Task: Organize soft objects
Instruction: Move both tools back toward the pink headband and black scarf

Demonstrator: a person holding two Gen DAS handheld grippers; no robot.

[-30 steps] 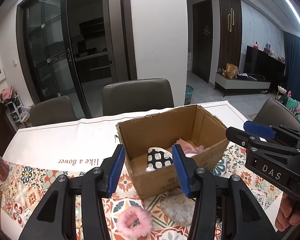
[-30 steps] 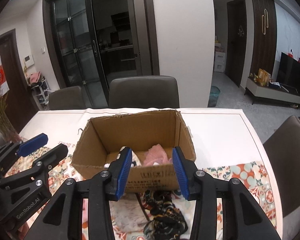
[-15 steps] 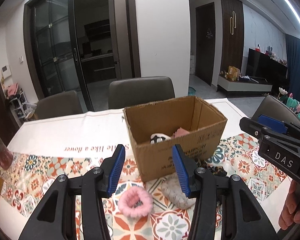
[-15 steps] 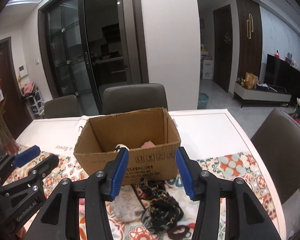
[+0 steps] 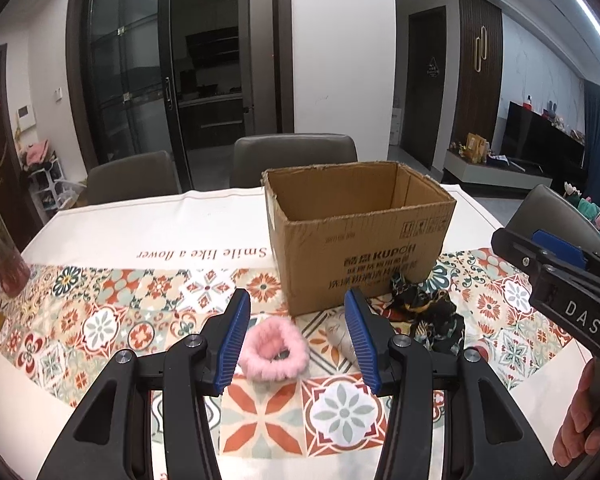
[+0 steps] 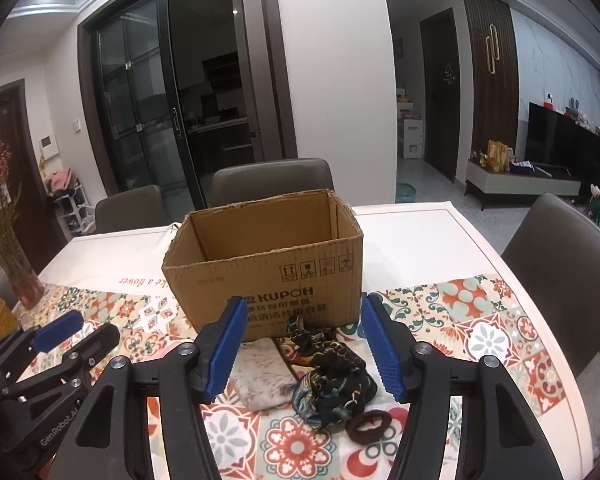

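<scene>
The left gripper (image 5: 296, 338) points toward 12 o'clock, its blue-padded jaws spread wide with nothing between them; the right gripper (image 6: 304, 346) lies at its 3 o'clock, level and parallel, jaws likewise parted and empty; bare fingers (image 5: 580, 420) wrap its handle.

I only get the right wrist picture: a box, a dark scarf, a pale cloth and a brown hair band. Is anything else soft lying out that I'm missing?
Observer: Yes, a fluffy pink scrunchie lies on the tablecloth, left of the pale cloth.
Operator: Is the other gripper holding it?
Observer: No. The left gripper is open, and the scrunchie lies on the table between its spread fingers, not pinched.
Operator: What is the writing beside the cardboard box? I see only part of it.
Observer: The lettering reads "Smile like a flower", upside down from the left wrist view.
</scene>
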